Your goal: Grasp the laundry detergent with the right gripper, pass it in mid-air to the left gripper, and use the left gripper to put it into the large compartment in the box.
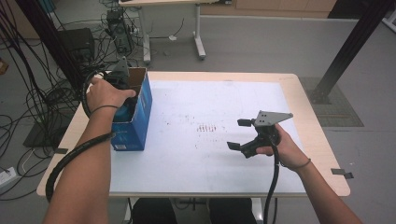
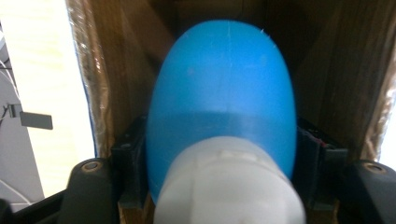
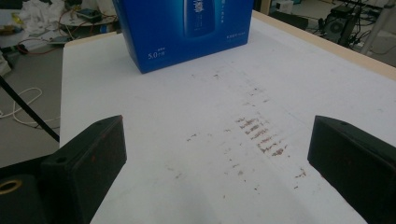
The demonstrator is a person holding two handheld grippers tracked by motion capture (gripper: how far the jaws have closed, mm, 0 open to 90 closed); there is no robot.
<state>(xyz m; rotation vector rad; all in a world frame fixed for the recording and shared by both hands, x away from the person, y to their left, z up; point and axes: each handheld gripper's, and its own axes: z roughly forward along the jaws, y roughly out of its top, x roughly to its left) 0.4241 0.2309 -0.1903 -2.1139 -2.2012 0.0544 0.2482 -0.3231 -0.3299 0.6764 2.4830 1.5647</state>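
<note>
A white-topped counter (image 1: 205, 154) with a pale wooden rim, smeared with reddish-brown marks (image 3: 261, 135) near its middle, stands on a grey floor (image 1: 261, 42) strewn with black cables (image 1: 32, 98); another desk's legs rise beyond. At the counter's left edge stands an open blue cardboard box (image 1: 137, 112). The left tool (image 1: 122, 84) reaches down into it, its jaws flanking a blue plastic bottle with a white cap (image 2: 224, 102); whether they press it, I cannot tell. The right tool (image 1: 239, 135) hovers spread wide and empty over the marks.
</note>
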